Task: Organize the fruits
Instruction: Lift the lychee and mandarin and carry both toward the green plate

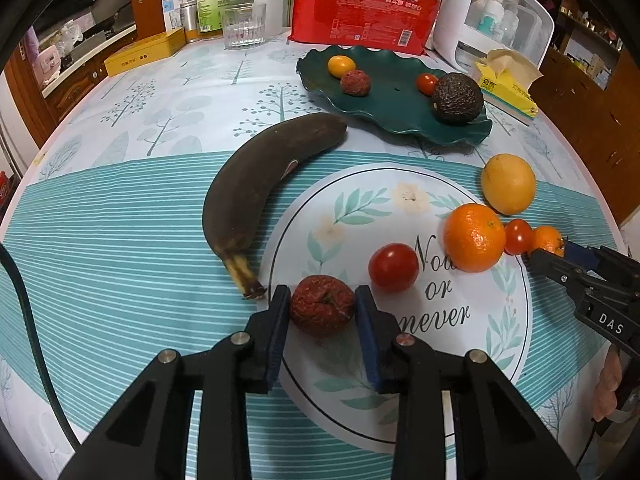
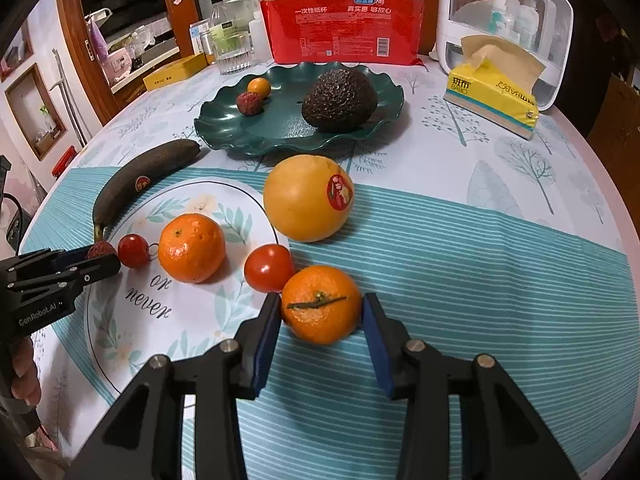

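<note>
both grabs done: left gripper (image 1: pixel 322 304) clamped on wrinkly red fruit (image 1: pixel 322 306), right gripper (image 2: pixel 321 314) clamped on small orange (image 2: pixel 321 305). next guess: lift, carry to green plate (image 1: pixel 400 128).

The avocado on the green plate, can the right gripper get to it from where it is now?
Probably not yet. The right gripper is shut on a small orange, and the big yellow fruit sits between it and the avocado. It would need to let go first.

Dark green plate (image 1: pixel 400 122), brown-black banana (image 1: pixel 256 196), teal-striped tablecloth (image 1: pixel 120 260), yellow tissue box (image 2: pixel 492 100)
</note>
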Demonstrator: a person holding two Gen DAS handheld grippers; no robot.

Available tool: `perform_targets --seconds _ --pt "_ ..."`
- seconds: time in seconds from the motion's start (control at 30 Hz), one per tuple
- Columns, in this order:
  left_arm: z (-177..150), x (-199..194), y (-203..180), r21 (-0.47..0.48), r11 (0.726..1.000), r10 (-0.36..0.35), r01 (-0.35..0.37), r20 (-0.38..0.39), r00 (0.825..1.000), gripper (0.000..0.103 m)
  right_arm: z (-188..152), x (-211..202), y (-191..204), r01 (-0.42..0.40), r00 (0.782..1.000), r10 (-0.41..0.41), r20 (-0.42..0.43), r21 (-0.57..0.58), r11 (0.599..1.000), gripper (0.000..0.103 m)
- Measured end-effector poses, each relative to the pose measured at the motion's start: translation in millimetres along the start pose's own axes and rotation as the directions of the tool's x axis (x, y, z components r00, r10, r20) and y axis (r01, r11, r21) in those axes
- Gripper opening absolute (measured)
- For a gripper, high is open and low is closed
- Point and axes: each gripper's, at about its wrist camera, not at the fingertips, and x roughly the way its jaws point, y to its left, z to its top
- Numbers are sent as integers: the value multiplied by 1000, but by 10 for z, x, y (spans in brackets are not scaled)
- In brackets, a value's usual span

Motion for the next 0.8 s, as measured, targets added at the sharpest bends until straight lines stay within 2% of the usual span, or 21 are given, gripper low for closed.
perform_targets --seconds 0.3,0.8 --pt "1 -140 -72 4 1000 -7 7 14 1000 30 -42 -105 73 -2 1000 2 28 -4 1000 40" --pt "-94 -944 -330 72 997 -13 4 124 992 31 -144 -876 464 -32 991 42 127 -79 996 40"
